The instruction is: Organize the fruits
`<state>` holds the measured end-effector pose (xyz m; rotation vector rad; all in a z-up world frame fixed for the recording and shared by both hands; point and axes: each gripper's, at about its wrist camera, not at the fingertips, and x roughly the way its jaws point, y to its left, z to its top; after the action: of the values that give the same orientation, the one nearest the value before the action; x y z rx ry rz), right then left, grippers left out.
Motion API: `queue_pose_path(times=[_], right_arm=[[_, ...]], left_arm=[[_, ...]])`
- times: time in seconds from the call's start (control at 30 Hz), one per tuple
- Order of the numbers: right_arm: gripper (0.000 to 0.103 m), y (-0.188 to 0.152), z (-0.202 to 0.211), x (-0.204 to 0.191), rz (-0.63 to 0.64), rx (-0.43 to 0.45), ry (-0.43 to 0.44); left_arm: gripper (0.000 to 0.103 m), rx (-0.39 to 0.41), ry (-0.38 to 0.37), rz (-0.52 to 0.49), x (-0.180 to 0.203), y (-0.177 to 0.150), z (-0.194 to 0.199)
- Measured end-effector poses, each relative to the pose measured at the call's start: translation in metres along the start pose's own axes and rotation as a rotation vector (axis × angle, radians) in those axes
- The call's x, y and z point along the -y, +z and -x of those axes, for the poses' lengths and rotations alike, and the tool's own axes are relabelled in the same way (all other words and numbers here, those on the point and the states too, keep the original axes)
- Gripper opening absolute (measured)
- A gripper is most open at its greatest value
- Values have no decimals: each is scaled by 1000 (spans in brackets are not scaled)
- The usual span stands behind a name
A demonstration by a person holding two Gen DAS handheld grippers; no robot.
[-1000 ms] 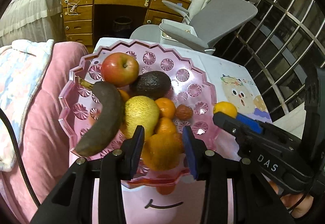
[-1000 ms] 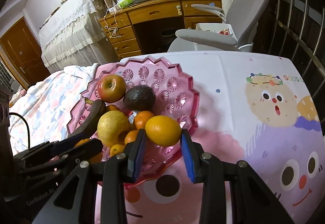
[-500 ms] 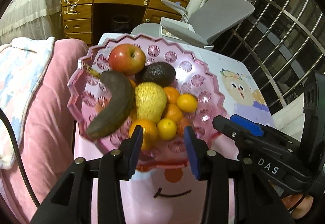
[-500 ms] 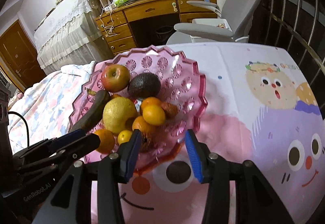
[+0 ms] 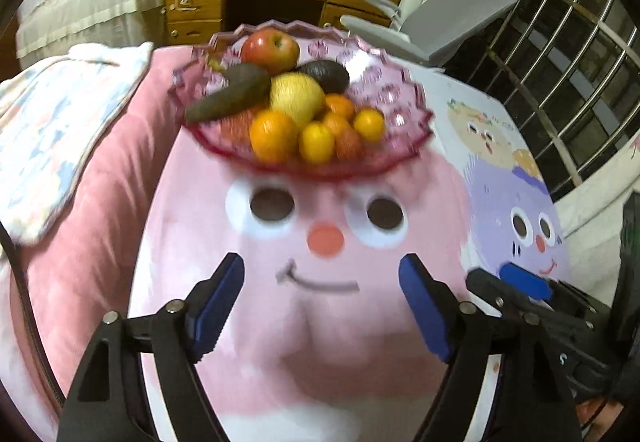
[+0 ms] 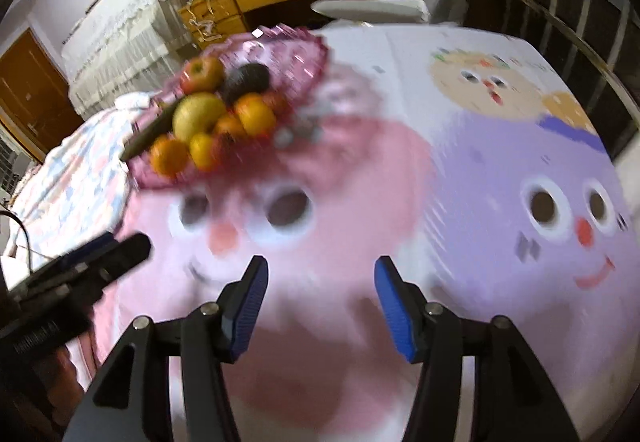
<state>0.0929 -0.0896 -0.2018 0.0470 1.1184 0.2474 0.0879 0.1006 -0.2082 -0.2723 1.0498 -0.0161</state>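
Tablecloth (image 5: 320,322): cartoon-face print, pink figure in the middle, purple figure to one side. No loose fruit shows on the visible part of it.
Bowl (image 5: 396,145): pink scalloped dish, the landmark for every entry below. It stands on the tablecloth at the far end, above the pink figure's eyes.
Banana (image 5: 228,93): dark, overripe, lying along the left inside wall of the bowl.
Pear (image 5: 296,97): yellow, at the bowl's centre, touching the banana.
Apple (image 5: 270,47): red, at the bowl's far rim.
Avocado (image 5: 326,75): dark, beside the apple, behind the pear.
Oranges (image 5: 274,135): several small orange and yellow citrus fruits heaped at the bowl's near rim.
Left gripper (image 5: 322,306): well short of the bowl, over the pink figure's mouth. Jaws have just been opening; they stand wide apart with nothing between them.
Right gripper (image 6: 318,306): also short of the bowl, over the tablecloth. Jaws have just been opening; released, nothing between the pads.
Progress: all visible fruit is gathered in the bowl, and both tools are empty.
Remaining: judged nearly complete or complete; any fruit outside the frames cannot be ruled out.
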Motion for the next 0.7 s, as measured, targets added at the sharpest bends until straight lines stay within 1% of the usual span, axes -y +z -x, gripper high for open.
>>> queue_pose_path(times=[0.07,0.1,0.23,0.33,0.4,0.53,0.6,0.7], right_arm=[[60,-23,11,17,-17,-44,-2],[61,-28,16,23,-21,-58,1],[65,-67,46,49,-40,-125,8],[66,-90,65,68,-69,-194,11],[66,-103,80,75,-63,-217,-6],[67,-114,118,85,-37,-225,-31],[71,-112,136,87,-30,-214,-22],[75,-101,167,84,-22,-170,-1]], left_arm=[[82,-26,6,7,13,-17,7],[82,-42,10,6,20,-26,11],[84,-98,21,-35,51,-62,35],[85,-124,28,-58,70,-78,60],[90,-134,27,-61,80,-86,78],[91,-143,23,-64,100,-94,120],[91,-123,33,-76,108,-91,140],[93,-68,53,-83,116,-82,173]])
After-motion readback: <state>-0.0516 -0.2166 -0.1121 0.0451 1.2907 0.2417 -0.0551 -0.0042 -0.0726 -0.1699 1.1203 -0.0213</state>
